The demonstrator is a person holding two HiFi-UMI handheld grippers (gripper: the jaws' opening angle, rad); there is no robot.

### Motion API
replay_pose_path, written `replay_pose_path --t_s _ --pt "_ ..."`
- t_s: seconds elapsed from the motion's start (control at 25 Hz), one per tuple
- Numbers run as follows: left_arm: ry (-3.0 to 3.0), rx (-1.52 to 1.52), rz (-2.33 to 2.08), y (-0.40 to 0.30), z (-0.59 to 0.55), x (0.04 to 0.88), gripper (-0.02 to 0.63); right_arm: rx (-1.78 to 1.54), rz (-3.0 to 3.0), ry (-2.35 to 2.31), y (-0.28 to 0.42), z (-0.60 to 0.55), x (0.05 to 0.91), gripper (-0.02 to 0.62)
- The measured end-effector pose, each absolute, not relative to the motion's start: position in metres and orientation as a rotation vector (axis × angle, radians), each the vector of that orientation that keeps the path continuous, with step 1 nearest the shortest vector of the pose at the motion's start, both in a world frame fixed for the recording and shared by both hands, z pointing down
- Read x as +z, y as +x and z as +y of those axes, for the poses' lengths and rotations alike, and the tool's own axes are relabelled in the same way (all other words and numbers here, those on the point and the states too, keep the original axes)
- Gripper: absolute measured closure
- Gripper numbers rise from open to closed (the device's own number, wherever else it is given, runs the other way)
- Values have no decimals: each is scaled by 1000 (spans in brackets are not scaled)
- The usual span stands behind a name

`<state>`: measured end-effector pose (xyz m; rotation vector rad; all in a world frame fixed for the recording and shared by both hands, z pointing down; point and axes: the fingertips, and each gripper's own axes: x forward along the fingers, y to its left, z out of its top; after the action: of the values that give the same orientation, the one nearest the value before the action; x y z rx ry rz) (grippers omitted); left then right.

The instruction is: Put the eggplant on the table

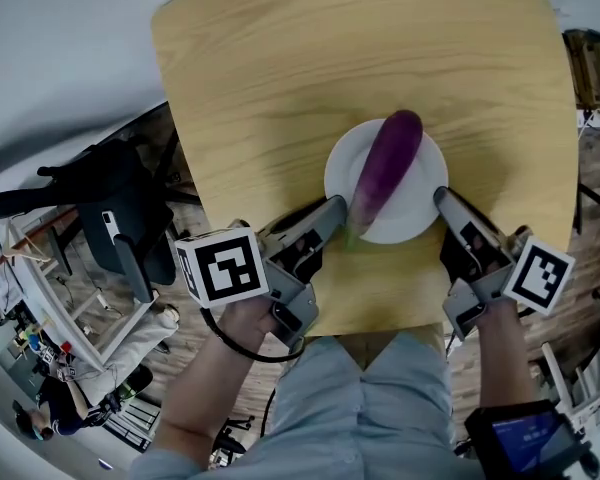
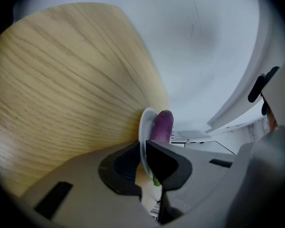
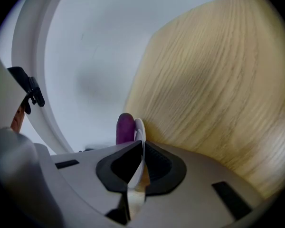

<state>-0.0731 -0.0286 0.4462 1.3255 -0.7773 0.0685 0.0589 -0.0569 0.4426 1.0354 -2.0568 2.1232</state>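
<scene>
Eggplant (image 1: 388,163): lies diagonally on the white plate (image 1: 420,213), centre-right of the head view. Purple tip points to the upper right; the green stem end at lower left overhangs the rim, close to the left gripper (image 1: 336,208). Nothing else is on the plate. The plate is over the near part of the wooden table (image 1: 280,68); cannot tell whether it rests on it.

Left gripper: clamped on the plate's lower-left rim, which shows edge-on between the pads in its own view. Right gripper (image 1: 443,198): clamped likewise on the right rim. Neither touches the eggplant.

Handling (judgement): eggplant looks firm, smooth-skinned, fairly weighty, and likely to roll if the shallow plate tips. Plate is stiff and breakable, and its thin rim gives little purchase. Best hold on the eggplant: across the thick middle, not the stem
</scene>
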Motion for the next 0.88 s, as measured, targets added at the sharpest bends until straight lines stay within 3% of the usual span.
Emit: replay_pose_path --t_s 0.48,0.88 --pt "1333 101 -745 -64 -24 446 571 1786 -2058 1116 60 -59 441 572" --pt "1345 171 -758 -65 -24 443 488 1678 -2062 1118 51 -61 442 563"
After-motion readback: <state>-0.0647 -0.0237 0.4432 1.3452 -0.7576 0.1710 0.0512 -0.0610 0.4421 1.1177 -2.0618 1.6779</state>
